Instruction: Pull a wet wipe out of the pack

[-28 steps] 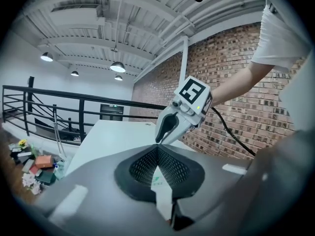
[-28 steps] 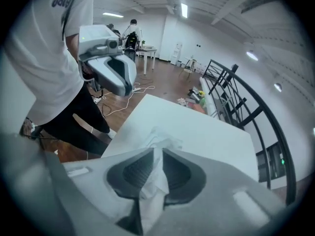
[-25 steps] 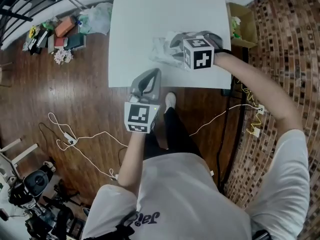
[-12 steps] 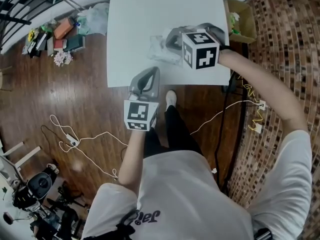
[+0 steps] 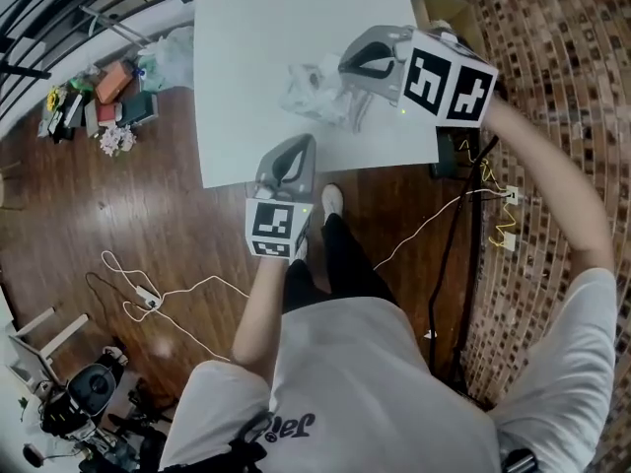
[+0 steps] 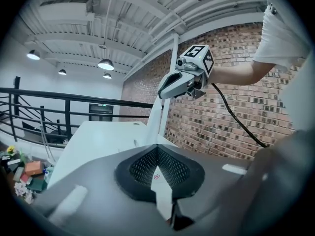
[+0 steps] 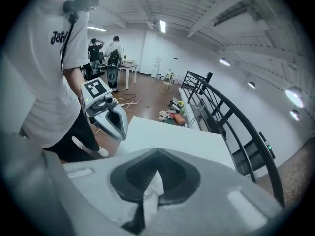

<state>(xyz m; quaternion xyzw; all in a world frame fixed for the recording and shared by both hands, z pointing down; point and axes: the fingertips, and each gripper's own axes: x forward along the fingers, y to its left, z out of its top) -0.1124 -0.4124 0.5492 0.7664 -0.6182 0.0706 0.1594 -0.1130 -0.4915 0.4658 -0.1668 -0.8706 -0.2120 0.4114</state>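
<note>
The wet wipe pack [image 5: 308, 87] lies crumpled on the white table [image 5: 256, 28]. My right gripper [image 5: 347, 75] is raised above it and shut on a white wipe [image 5: 340, 97], which stretches down toward the pack. The wipe shows between the right jaws [image 7: 147, 191]. In the left gripper view the wipe [image 6: 156, 122] rises as a tall white strip to the right gripper [image 6: 161, 93]. My left gripper [image 5: 299, 141] hovers at the table's front edge, short of the pack, jaws together. A white sliver shows in its slit; I cannot tell what it is.
A cardboard box [image 5: 444, 13] stands off the table's far right corner. Books, flowers and a plastic bag [image 5: 168, 52] lie on the wooden floor at left, and white cables [image 5: 177, 294] trail near my feet. Black railings [image 7: 221, 112] run beyond the table.
The right gripper has closed on the wipe and risen well above the pack, drawing the wipe up with it. The left gripper has stayed at the table edge.
</note>
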